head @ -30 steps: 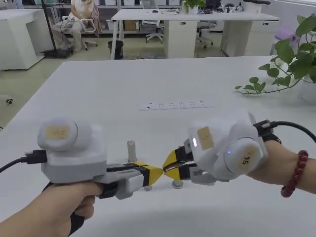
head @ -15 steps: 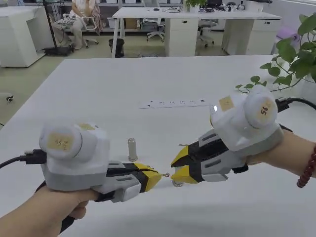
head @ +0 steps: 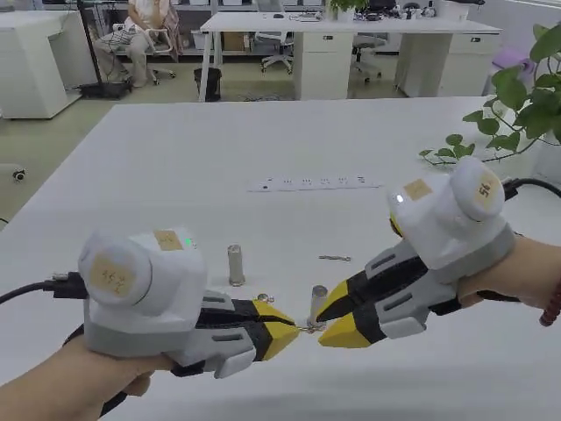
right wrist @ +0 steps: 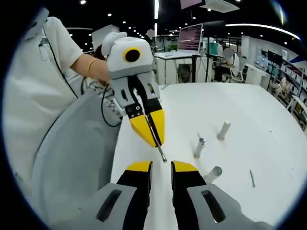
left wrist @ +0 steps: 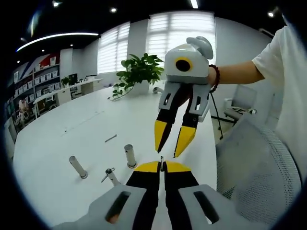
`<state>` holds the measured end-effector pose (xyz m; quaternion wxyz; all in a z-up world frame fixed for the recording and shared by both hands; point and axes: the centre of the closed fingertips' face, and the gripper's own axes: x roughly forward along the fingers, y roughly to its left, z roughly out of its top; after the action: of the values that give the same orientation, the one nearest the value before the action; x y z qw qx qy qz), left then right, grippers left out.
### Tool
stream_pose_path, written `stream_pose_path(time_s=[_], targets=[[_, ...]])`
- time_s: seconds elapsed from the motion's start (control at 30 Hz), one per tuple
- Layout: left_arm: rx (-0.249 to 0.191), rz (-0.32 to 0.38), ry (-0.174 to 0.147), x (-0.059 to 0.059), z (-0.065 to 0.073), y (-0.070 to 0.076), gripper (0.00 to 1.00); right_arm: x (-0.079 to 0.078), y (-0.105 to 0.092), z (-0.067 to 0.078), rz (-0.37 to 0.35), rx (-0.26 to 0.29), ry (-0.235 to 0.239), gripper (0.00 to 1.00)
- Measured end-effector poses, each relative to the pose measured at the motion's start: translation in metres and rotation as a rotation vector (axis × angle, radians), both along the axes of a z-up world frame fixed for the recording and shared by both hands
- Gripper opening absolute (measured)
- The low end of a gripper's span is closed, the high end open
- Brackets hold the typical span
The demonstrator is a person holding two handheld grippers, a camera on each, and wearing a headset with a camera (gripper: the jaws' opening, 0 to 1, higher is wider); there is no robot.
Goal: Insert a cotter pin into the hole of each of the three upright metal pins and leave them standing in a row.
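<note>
Metal pin (head: pixel 263 298) mostly hidden behind left hand-held gripper (head: pixel 287 325); plant (head: pixel 526 96) cut by right edge.

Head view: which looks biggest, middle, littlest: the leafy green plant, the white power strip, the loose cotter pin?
1. Leafy green plant, partly cut off.
2. Long white power strip.
3. Thin metal cotter pin.

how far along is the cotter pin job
Done: the middle metal pin seems to hold a cotter pin. In hand: the left gripper is shut on a second cotter pin. Left: the far pin and near pin are bare; a loose cotter pin lies spare.
</note>
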<state>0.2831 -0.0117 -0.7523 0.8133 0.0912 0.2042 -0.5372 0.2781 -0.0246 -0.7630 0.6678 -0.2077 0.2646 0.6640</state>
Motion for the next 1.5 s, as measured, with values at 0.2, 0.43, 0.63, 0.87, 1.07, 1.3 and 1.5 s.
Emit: stream_pose_path(time_s=[0.2, 0.43, 0.63, 0.87, 1.07, 1.3, 1.5], targets=[[-0.003, -0.052, -0.009, -0.008, 0.001, -0.003, 0.00, -0.009, 0.002, -0.003, 0.034, 0.010, 0.033, 0.16], [-0.015, -0.093, -0.014, -0.016, 0.003, -0.007, 0.00, -0.014, 0.004, -0.004, 0.072, 0.034, 0.048, 0.15], [-0.031, -0.120, -0.015, -0.021, 0.005, -0.009, 0.00, -0.019, 0.005, -0.003, 0.099, 0.059, 0.064, 0.13], [-0.065, -0.125, 0.005, -0.023, 0.009, -0.010, 0.00, -0.021, 0.006, -0.001, 0.095, 0.084, 0.081, 0.10], [-0.079, -0.129, 0.010, -0.024, 0.009, -0.010, 0.00, -0.023, 0.007, -0.001, 0.103, 0.103, 0.086, 0.06], [-0.096, -0.117, 0.021, -0.023, 0.007, -0.008, 0.01, -0.021, 0.008, -0.001, 0.117, 0.100, 0.050, 0.04], [-0.082, -0.122, -0.005, -0.022, 0.007, -0.009, 0.02, -0.022, 0.007, -0.001, 0.132, 0.080, 0.036, 0.02]])
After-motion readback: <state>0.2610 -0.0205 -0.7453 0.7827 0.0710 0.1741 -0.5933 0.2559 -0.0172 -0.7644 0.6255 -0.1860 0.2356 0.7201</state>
